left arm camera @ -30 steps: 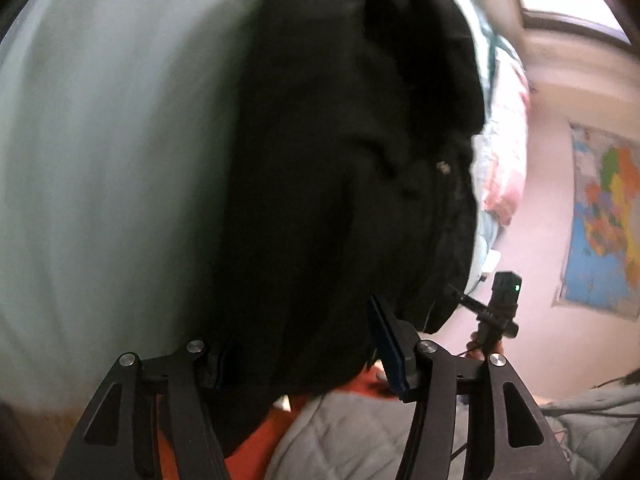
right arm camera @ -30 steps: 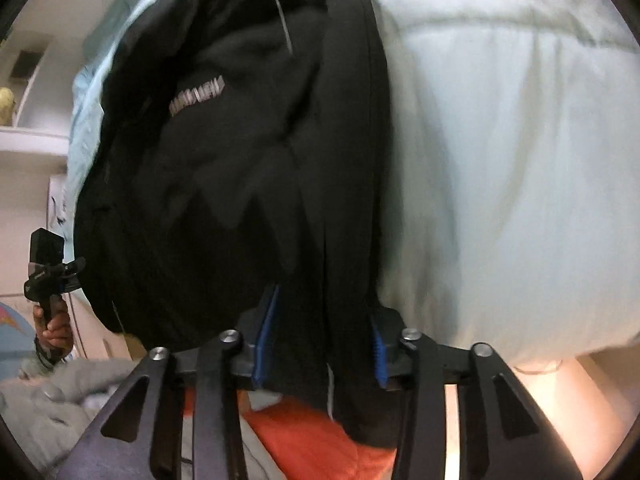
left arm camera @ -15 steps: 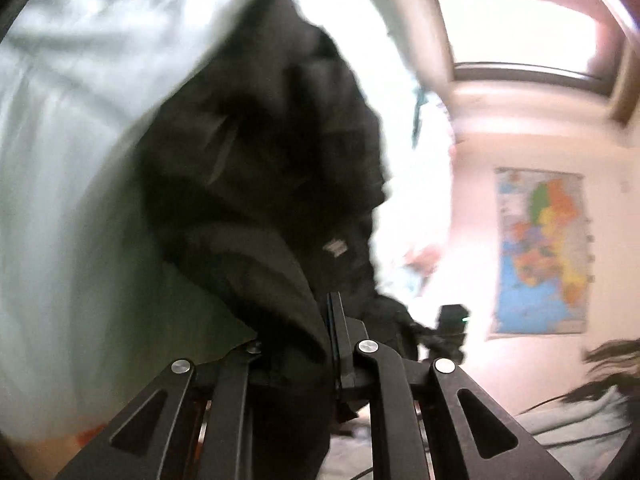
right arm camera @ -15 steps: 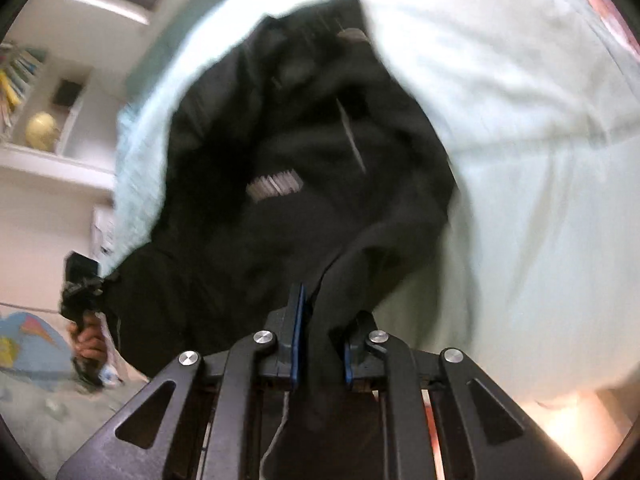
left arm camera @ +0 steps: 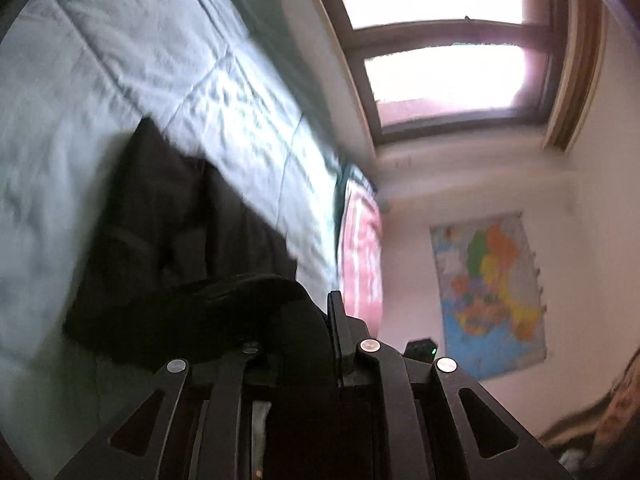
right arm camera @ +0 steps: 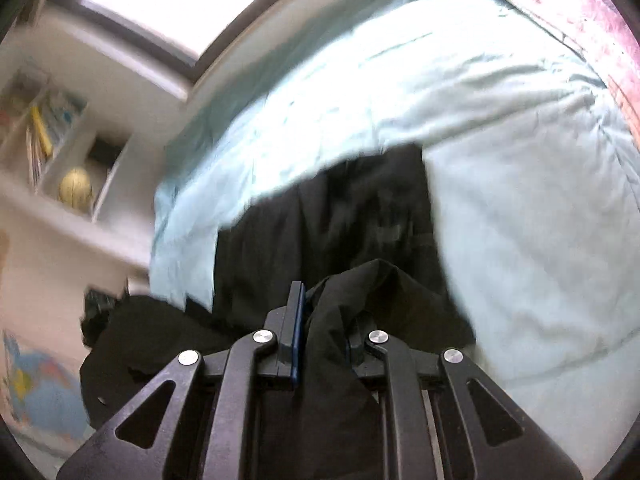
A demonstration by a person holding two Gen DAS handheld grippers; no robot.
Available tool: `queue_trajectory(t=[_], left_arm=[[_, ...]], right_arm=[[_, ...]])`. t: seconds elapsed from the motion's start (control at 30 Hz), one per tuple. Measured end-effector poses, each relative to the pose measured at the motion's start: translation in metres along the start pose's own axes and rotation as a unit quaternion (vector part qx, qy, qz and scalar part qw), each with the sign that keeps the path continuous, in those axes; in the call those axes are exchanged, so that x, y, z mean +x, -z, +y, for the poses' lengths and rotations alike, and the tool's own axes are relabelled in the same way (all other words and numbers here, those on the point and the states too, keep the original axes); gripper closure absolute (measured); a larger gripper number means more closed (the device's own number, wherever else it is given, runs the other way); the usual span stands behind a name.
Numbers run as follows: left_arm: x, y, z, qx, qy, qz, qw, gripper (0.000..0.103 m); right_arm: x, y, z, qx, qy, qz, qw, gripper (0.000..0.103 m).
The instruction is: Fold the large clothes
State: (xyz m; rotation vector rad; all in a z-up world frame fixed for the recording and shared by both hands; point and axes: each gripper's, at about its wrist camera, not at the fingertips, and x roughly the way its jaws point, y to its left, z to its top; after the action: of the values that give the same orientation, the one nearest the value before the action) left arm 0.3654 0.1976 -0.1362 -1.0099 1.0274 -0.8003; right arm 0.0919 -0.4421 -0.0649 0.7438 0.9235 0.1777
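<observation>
Both tools, left tool (left arm camera: 296, 344) and right tool (right arm camera: 326, 330), sit clamped on the black garment's (right arm camera: 360, 216) edge above the bed (right arm camera: 520, 200); soft, floppy fabric, best gripped at corners

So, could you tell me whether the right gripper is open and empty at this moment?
No, the right gripper is shut on a fold of the black jacket above the pale blue duvet.

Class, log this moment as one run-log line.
left gripper: shut on black garment | right gripper: shut on black garment | bed: garment partly draped
</observation>
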Motion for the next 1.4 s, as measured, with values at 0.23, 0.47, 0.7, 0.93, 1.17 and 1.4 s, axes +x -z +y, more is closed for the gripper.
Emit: queue_trajectory(t=[0.23, 0.47, 0.7, 0.93, 1.17, 1.4], left_arm=[[0.045, -0.052, 0.087, -0.117, -0.1, -0.034, 0.9876, 0.077], [0.066, -0.049, 0.163, -0.205, -0.111, -0.025, 0.9722, 0.077], [0.01, -0.069, 0.088, -0.073, -0.117, 0.006, 0.9905, 0.042], [0.007, -0.09, 0.033, 0.051, -0.192, -0.022, 0.9798, 0.021], [0.101, -0.124, 0.05, 0.1, -0.293, 0.026, 0.9504, 0.021], [0.129, -0.151, 0.079, 0.081, -0.274, 0.076, 0.9554, 0.021]], right_arm=[[0.076, -0.07, -0.067, 0.151, 0.026, 0.011, 0.988, 0.078], [0.168, -0.076, -0.121, 0.238, 0.055, 0.081, 0.966, 0.07], [0.11, -0.088, -0.102, 0.198, 0.003, 0.091, 0.976, 0.065], [0.065, -0.102, -0.076, 0.088, 0.099, 0.032, 0.991, 0.031], [0.129, -0.129, -0.045, -0.051, 0.178, 0.043, 0.982, 0.032], [0.177, -0.156, -0.071, -0.082, 0.133, 0.083, 0.984, 0.032]])
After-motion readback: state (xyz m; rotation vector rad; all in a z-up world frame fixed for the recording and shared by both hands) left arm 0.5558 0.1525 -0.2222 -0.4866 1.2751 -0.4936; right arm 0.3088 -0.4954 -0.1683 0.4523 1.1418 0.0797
